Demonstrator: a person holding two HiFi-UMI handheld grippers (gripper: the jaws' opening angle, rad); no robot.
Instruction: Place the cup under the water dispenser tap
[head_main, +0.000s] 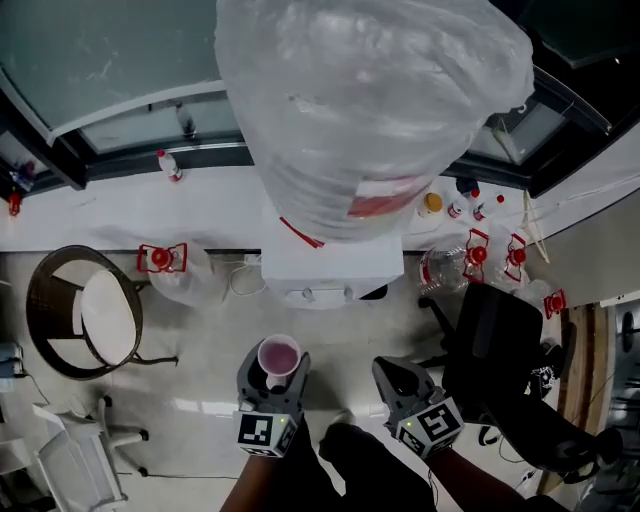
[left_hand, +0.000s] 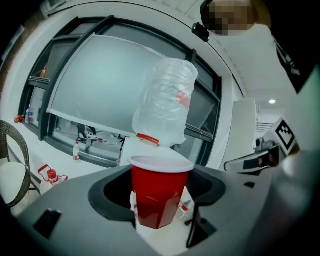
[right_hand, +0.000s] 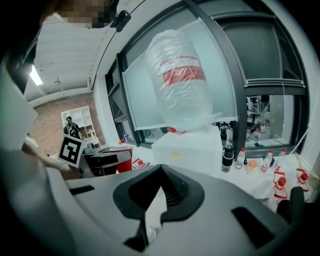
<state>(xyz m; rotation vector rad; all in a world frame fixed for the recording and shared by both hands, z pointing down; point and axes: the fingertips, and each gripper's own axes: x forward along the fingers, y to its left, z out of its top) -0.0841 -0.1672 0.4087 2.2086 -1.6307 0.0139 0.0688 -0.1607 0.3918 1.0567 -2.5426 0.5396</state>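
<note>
Upright, the red cup (left_hand: 159, 195) sits clamped in the left tool (head_main: 276, 372); right tool (right_hand: 160, 167) closed, empty.

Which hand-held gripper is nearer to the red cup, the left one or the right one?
Left. The left hand-held gripper holds the cup between its jaws. The right hand-held gripper is empty, off to the cup's right and apart from it.

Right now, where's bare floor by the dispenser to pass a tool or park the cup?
Free: the floor between the dispenser front and the held cup, running left to the wicker chair. Crowded: red-capped bottles beside the dispenser's left side; on its right, more bottles and the black office chair close in.
</note>
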